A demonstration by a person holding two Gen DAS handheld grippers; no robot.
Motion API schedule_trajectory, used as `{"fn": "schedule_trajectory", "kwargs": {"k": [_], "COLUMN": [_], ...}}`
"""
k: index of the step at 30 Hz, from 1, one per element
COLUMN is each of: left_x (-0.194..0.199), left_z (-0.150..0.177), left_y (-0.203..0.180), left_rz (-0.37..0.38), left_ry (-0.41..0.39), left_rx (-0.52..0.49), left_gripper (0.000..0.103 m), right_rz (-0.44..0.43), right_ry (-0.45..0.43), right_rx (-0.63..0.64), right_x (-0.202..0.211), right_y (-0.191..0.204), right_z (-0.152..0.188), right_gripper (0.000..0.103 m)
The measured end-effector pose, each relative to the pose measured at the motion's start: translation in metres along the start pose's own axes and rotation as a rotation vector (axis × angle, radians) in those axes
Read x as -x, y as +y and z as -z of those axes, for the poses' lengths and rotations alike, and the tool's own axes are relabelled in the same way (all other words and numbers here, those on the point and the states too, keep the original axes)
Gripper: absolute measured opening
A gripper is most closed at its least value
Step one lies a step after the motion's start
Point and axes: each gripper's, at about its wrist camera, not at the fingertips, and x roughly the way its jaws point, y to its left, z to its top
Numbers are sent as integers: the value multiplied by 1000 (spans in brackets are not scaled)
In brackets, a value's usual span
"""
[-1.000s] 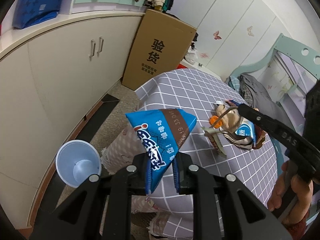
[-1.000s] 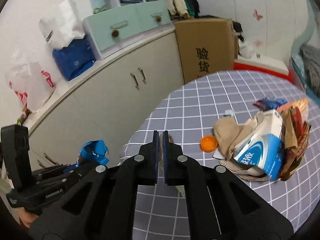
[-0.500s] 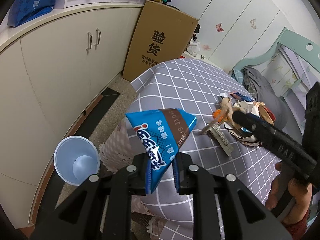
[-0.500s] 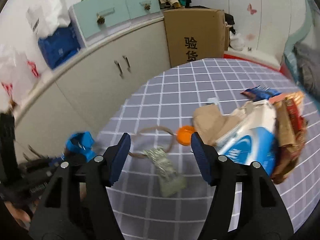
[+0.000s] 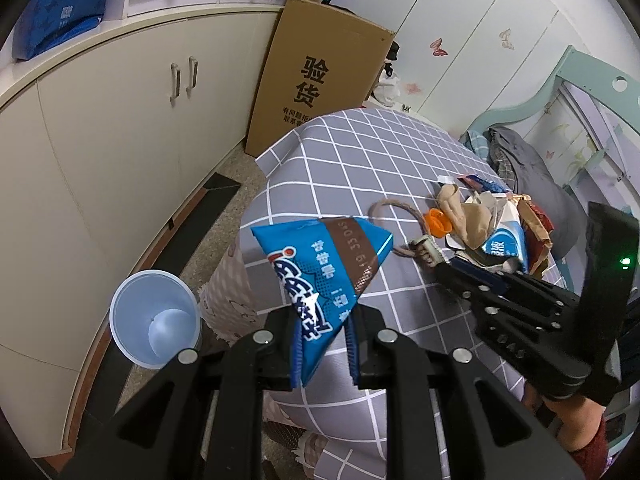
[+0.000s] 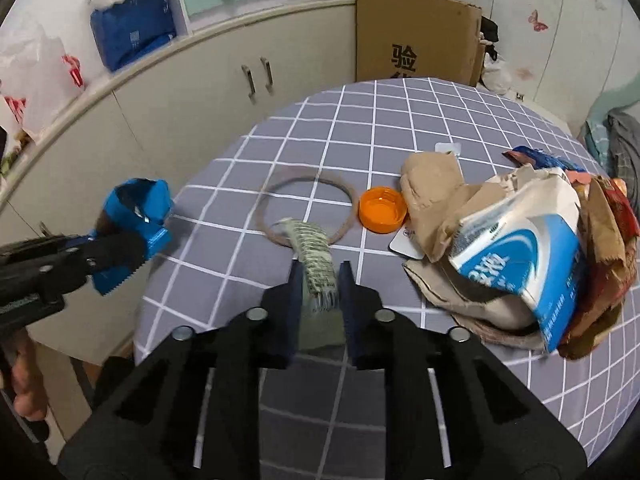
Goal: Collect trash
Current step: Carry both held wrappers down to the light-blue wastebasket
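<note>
My left gripper (image 5: 323, 328) is shut on a blue and brown snack wrapper (image 5: 320, 264), held up beside the table's near edge and above the floor. The same wrapper (image 6: 138, 208) shows at the left of the right wrist view. My right gripper (image 6: 319, 280) is low over the checked tablecloth (image 6: 400, 120). Its jaws are closing on a grey-green strip (image 6: 316, 256) that lies between them, and the pads touch its sides. A brown cord loop (image 6: 272, 196) is joined to the strip. From the left wrist view, the right gripper (image 5: 438, 270) reaches in from the right.
A pale blue bin (image 5: 156, 320) stands open on the floor, left of the table. On the table lie an orange cap (image 6: 383, 209), crumpled brown paper (image 6: 432, 184) and a blue-white bag (image 6: 520, 248) among more wrappers. A cardboard box (image 5: 320, 72) leans on the cabinets (image 5: 120, 140).
My right gripper went from shut to wide open, leaving the strip and cord on the table, then sank and closed around the strip. The left gripper with the wrapper barely moved.
</note>
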Motion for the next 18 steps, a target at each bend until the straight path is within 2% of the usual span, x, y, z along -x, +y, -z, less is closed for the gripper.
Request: {"fn": "schedule_trajectory", "kwargs": {"k": [7, 12, 15, 18], "left_x": [12, 27, 31, 35], "left_z": [0, 3, 7, 13], "left_y": [1, 32, 67, 104], "left_rz": [23, 2, -51, -120], "left_ry": [-37, -64, -59, -58], "left_rx": [7, 69, 134, 199], "left_gripper": [17, 17, 17, 17], "right_rz": [23, -124, -239, -308], "right_ry": [-141, -162, -127, -93], "right_rx": [-83, -42, -6, 34], "right_x": [50, 57, 36, 7], "right_y": [-9, 36, 79, 124], "right_z": [0, -12, -18, -21], "right_gripper": [16, 16, 16, 16]}}
